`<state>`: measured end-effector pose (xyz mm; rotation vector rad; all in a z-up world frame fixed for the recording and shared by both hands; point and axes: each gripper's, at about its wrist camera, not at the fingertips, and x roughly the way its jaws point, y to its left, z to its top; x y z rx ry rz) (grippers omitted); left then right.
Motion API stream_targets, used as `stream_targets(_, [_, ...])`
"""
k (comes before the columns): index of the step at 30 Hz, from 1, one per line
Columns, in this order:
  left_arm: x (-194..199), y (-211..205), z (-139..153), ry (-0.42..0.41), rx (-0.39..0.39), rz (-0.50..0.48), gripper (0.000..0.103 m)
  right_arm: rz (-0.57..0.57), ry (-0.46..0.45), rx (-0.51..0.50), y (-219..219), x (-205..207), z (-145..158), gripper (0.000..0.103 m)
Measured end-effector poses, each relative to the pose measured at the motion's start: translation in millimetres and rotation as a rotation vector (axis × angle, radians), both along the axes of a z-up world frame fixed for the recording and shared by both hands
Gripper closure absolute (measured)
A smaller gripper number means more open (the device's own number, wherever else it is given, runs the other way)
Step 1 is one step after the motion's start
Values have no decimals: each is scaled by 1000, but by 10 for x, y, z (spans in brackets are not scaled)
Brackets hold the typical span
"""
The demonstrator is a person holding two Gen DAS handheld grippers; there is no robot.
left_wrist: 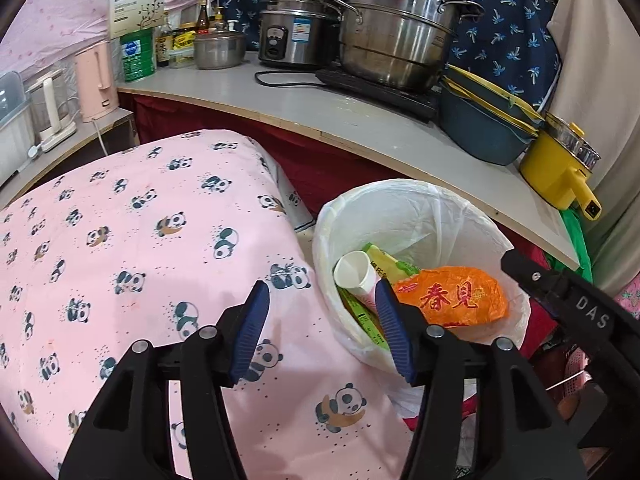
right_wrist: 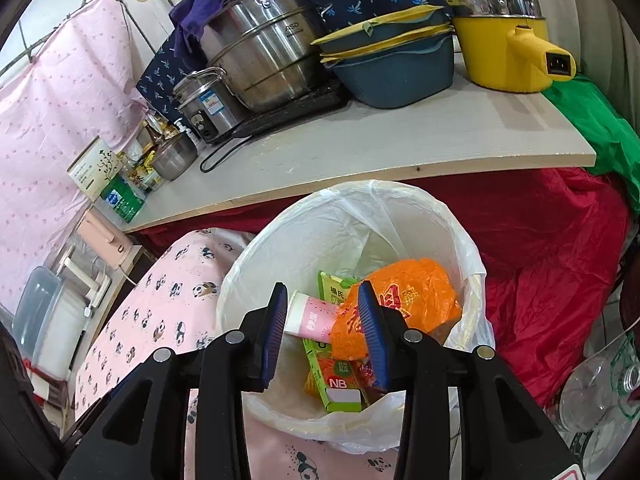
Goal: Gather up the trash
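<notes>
A white-lined trash bin [right_wrist: 460, 240] stands on the floor between a panda-print cover [left_wrist: 140, 248] and a red cloth [right_wrist: 560, 280]. Inside lie an orange bag [right_wrist: 412, 296], a paper cup [right_wrist: 312, 316] and green cartons [right_wrist: 340, 392]. The right gripper [right_wrist: 322, 330] hangs over the bin, jaws spread and empty. The left gripper [left_wrist: 318, 332] is spread over the cover's edge, holding nothing. Behind, a shelf [right_wrist: 360, 148] carries steel pots [left_wrist: 396, 36] and a yellow pot [right_wrist: 508, 48].
</notes>
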<state>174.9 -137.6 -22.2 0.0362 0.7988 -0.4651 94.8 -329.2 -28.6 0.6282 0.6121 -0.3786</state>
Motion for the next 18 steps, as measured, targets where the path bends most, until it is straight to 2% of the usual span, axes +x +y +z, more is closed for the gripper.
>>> stream_targets(6, [-106, 138, 51, -15, 8, 34, 45, 22, 10, -31, 82, -97, 105, 62])
stream_targets(11, [-208, 228, 71, -28, 34, 49, 45, 58, 34, -65, 221, -180, 137, 59])
stream_targets(13, [-246, 264, 77, -30, 38, 57, 43, 77, 38, -81, 286, -220, 142, 53])
stream_targets(15, [-295, 317, 76, -35, 41, 70, 38, 91, 46, -107, 365, -268, 148, 49])
stream_targets(18, [-366, 371, 64, -53, 66, 88, 36, 105, 64, -158, 484, -356, 145, 44])
